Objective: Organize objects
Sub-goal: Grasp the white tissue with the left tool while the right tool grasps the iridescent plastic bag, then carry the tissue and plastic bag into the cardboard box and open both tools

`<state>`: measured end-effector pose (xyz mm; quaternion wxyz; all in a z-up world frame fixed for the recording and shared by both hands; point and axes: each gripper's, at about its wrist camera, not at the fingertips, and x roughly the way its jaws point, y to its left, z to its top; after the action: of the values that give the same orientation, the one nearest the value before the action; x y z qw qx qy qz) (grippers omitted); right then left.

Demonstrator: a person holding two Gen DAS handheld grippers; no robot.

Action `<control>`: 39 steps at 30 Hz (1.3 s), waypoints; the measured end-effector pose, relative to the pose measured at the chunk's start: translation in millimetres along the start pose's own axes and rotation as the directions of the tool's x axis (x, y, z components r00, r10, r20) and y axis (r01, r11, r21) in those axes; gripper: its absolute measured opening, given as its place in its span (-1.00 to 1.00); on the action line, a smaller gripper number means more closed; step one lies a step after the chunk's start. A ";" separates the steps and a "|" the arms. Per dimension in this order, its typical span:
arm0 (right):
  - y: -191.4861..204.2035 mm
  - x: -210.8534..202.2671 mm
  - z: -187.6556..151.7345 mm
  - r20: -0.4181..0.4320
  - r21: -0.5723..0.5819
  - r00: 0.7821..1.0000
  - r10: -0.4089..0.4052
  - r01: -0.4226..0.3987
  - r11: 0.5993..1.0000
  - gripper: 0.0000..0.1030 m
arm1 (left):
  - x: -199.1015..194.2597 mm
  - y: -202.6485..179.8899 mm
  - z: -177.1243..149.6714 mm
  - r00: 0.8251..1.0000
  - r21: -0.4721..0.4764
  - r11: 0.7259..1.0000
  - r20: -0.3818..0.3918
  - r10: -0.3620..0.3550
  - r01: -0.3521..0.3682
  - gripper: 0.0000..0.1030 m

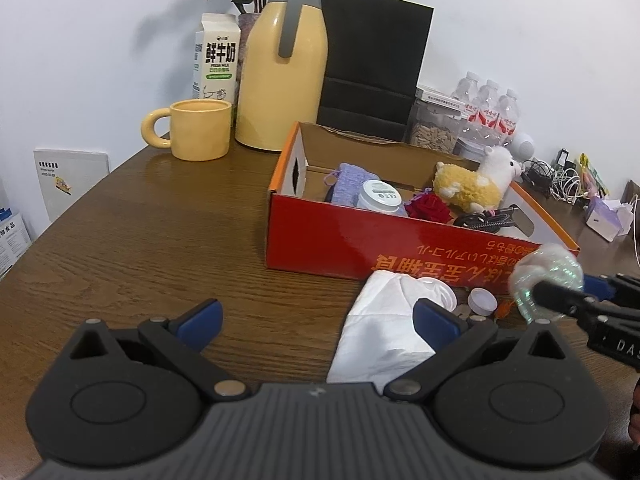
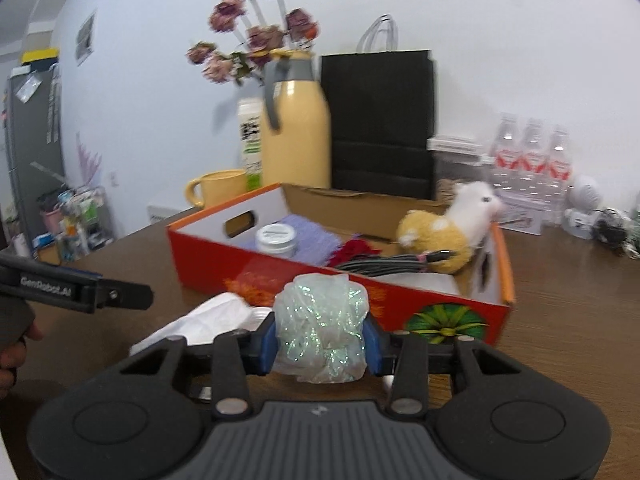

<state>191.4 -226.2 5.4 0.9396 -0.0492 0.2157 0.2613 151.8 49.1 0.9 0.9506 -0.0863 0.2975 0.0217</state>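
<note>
Right-wrist view shows the right gripper (image 2: 320, 342) clamped on a glittery plastic wad (image 2: 322, 330), its blue pads pressed against both sides, held above the table (image 2: 560, 280) just in front of the red box (image 2: 280, 276). Left-wrist view shows the left gripper (image 1: 316, 316) with its jaws spread apart and nothing between them, low over the wood beside a white bag (image 1: 380, 328) that lies against the box front. A small white cap (image 1: 482, 300) sits just beyond that bag. Inside the box are a plush alpaca (image 1: 476, 184), a white jar (image 1: 380, 198), a purple cloth (image 1: 352, 182), a red flower (image 1: 428, 206) and a coiled cable (image 1: 484, 220). Large yellow characters run upside down along the box's near side. Behind it stand a yellow jug (image 1: 284, 76), a matching mug (image 1: 200, 130), a black paper bag (image 1: 372, 64) and a milk carton (image 1: 216, 60) printed "鲜牛奶" and "FRESH MILK". The left gripper's arm, seen from the right wrist, reads "GenRobot.AI"; the right one, seen from the left wrist, shows only "DA" at the frame edge. Red-labelled water bottles (image 1: 492, 108) stand far right; their print is too small to read.
</note>
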 end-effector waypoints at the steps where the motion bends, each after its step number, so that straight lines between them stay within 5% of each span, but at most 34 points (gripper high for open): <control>1: -3.8 -0.5 -0.5 0.004 0.005 1.000 -0.023 0.023 1.000 -0.20 | 1.3 -2.4 0.7 1.000 0.004 1.000 -0.003 -0.002 0.002 1.00; 19: -10.7 5.0 -14.1 0.021 0.001 0.993 -0.114 0.114 0.994 -0.20 | 43.4 -48.1 -2.6 0.986 0.134 0.986 -0.148 -0.077 0.097 1.00; 33: -8.7 7.6 -16.1 0.009 -0.010 0.995 -0.101 0.101 0.995 -0.20 | 61.3 -52.2 -7.4 0.987 0.154 0.986 -0.156 -0.034 0.058 1.00; 35: -8.3 7.7 -16.3 0.008 -0.011 0.995 -0.101 0.101 0.995 -0.20 | 60.0 -53.2 -8.8 0.988 0.161 0.986 -0.149 -0.030 0.054 0.90; 39: -8.6 7.9 -16.2 0.009 -0.012 0.995 -0.102 0.102 0.995 -0.20 | 53.7 -55.7 -9.7 0.992 0.171 0.984 -0.121 -0.024 0.044 0.39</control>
<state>195.7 -233.2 -12.7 0.9523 -0.0649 0.2072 0.2143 195.7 -7.9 -29.2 0.9353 -0.0095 0.3528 -0.0256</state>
